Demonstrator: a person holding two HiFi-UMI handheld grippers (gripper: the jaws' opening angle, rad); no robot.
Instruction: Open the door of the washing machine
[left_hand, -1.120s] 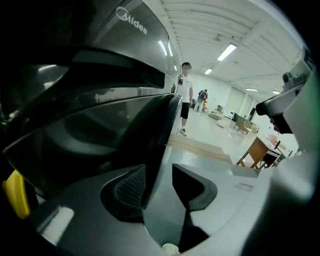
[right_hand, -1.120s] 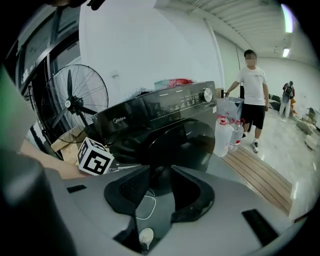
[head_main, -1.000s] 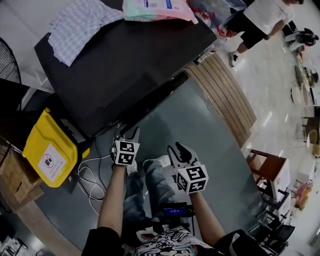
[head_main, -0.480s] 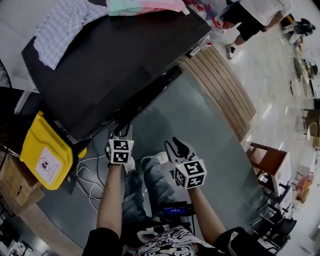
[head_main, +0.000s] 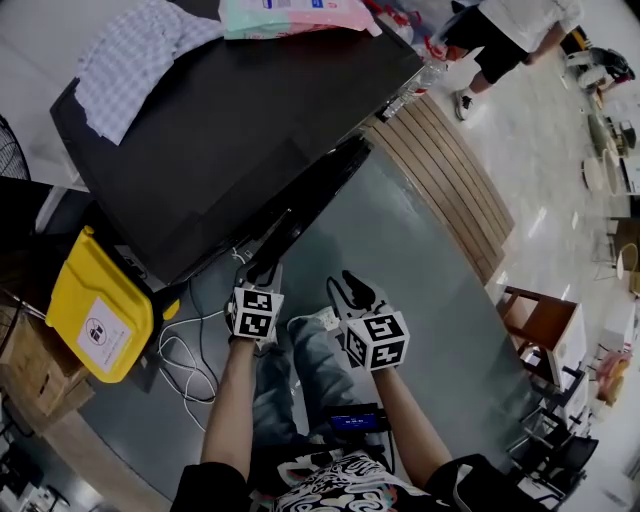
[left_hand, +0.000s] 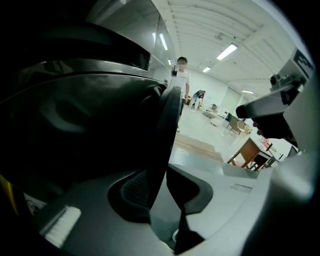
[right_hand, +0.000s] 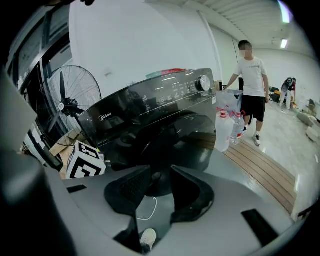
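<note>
The black washing machine stands ahead of me, and its round dark door faces the grey floor. My left gripper has reached the door's lower rim. In the left gripper view the door's edge runs down between the jaws of the left gripper. Those jaws are closing, and a sliver of floor still shows beside the right pad. My right gripper hovers just to the right, open and empty. The right gripper view has the right gripper looking at the door from a short way back.
A yellow bin and loose white cables lie left of the machine. A checked cloth and a pink pack rest on top. Water bottles, a slatted wooden platform, a fan and a person are nearby.
My left gripper has moved forward onto the door's rim and its jaws have narrowed around it. The right gripper has stayed where it was.
</note>
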